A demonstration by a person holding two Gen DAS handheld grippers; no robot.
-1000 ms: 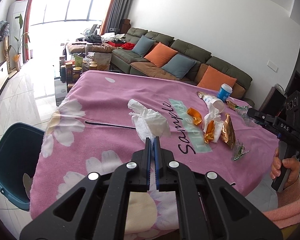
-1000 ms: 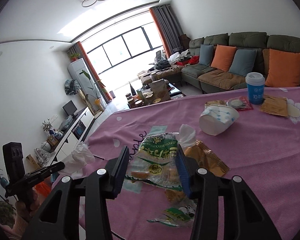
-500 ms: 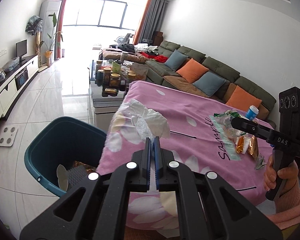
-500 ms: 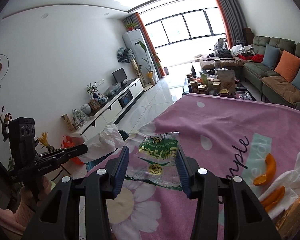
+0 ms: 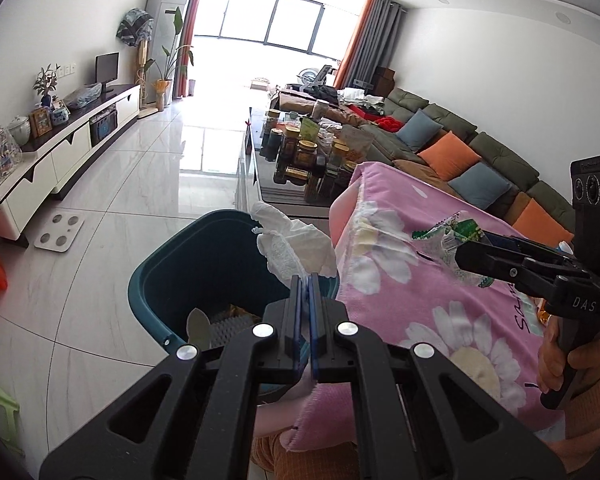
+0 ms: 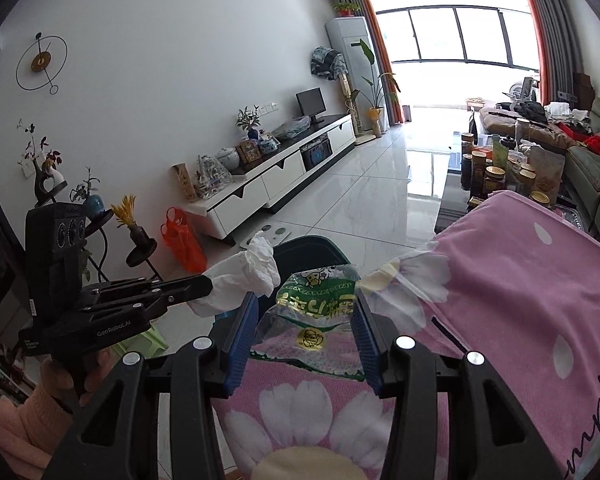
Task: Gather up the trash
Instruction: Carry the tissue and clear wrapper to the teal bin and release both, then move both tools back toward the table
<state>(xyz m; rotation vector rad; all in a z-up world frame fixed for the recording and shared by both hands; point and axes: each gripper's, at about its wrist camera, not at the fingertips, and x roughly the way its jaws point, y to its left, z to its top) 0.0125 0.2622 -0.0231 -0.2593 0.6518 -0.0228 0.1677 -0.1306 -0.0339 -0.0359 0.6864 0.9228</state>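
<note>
1. The left tool (image 5: 305, 280) has its jaws pressed together on a crumpled white tissue (image 5: 296, 242), which hangs out past the fingertips above the teal bin (image 5: 168, 264) on the floor.
2. The right tool (image 6: 306, 332) pinches a clear snack wrapper with green print (image 6: 316, 312); the blue pads stand apart at the wrapper's width and press on its two sides. It hangs over the corner of the counter (image 6: 520, 300), which is draped in a pink flowered cloth, with the bin just beyond that corner.
3. The right wrist view shows the left tool reaching in from the left with the tissue at its tip, near the bin's rim. The left wrist view shows the right tool reaching in from the right with the wrapper, over the counter's edge.
4. Done so far, by my reading: both pieces are lifted off the counter and carried towards the bin. The bin already holds some scraps at its bottom.
5. Left to do: neither piece is released yet. The tissue looks ready to drop; the wrapper seems to need a little more travel to clear the counter's corner.
6. How much trash remains on the counter cannot be judged, since most of its top lies outside both views.
</note>
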